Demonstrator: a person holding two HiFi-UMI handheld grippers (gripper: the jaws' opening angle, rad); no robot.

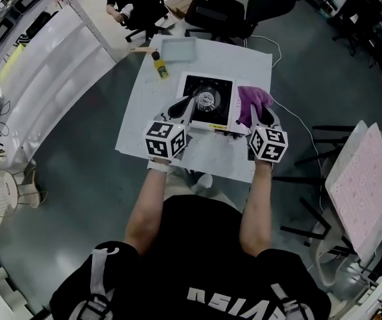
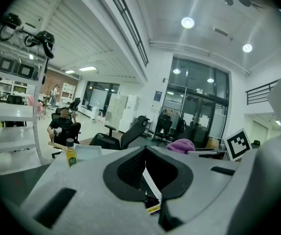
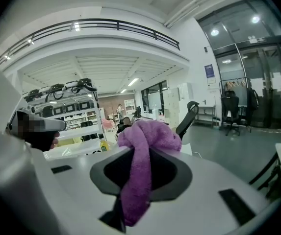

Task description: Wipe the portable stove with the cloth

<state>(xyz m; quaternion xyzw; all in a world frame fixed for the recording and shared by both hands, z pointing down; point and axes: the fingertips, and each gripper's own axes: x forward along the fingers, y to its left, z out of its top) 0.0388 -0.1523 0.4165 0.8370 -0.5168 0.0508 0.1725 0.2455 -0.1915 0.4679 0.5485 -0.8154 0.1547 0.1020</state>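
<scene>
Clamped mid-bunch in the right gripper (image 1: 263,117), the soft, light cloth (image 3: 142,155) likely drapes and drags, while the left gripper (image 1: 181,109) pinches the portable stove (image 1: 197,85) at its edge.

White block letters on black shirt (image 1: 234,302): upside down, partly cut off, can't read for sure. Bottle (image 1: 159,65) yellow label, blue wall sign (image 2: 158,96), yellow sticker on portable stove (image 2: 150,181) edge: print too small. Marker cubes (image 1: 166,141): b/w square patterns, no txt
</scene>
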